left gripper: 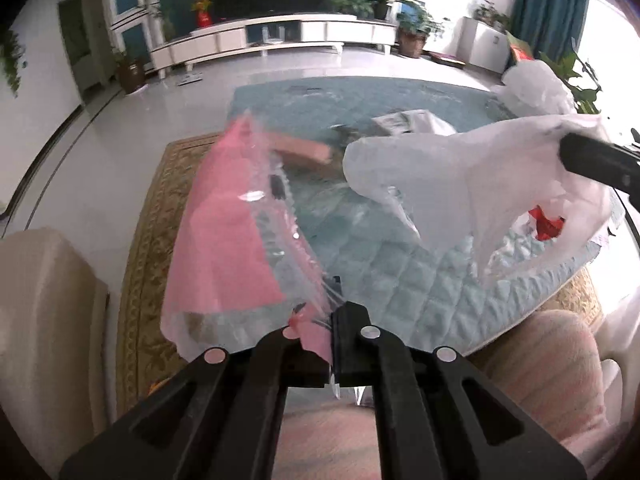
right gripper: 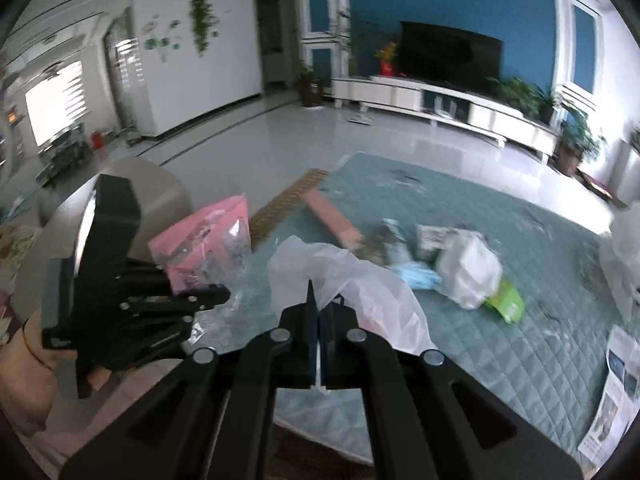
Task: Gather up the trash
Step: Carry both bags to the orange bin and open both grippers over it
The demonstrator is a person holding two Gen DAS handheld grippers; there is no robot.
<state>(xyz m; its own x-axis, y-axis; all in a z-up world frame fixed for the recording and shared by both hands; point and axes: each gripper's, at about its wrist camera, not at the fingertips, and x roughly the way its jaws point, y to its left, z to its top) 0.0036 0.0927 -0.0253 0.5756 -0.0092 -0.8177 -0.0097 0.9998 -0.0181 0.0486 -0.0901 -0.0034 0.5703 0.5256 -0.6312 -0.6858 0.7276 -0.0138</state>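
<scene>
My left gripper [left gripper: 332, 320] is shut on a pink and clear plastic wrapper [left gripper: 228, 240] and holds it up over the quilted teal mat [left gripper: 400, 280]. The wrapper also shows in the right wrist view [right gripper: 204, 240], beside the left gripper [right gripper: 208, 300]. My right gripper [right gripper: 320, 312] is shut on the rim of a white translucent trash bag [right gripper: 348, 280]. In the left wrist view the bag [left gripper: 460, 184] hangs open to the right of the wrapper, with a red scrap [left gripper: 546, 222] inside, held by the right gripper [left gripper: 568, 152].
Loose trash lies on the mat: a tan box [right gripper: 336, 220], a white crumpled bag [right gripper: 468, 272], a blue item [right gripper: 416, 274], a green packet [right gripper: 506, 306], printed paper [right gripper: 616, 392]. A beige sofa arm [left gripper: 44, 320] is at the left. A TV stand [left gripper: 272, 40] stands far back.
</scene>
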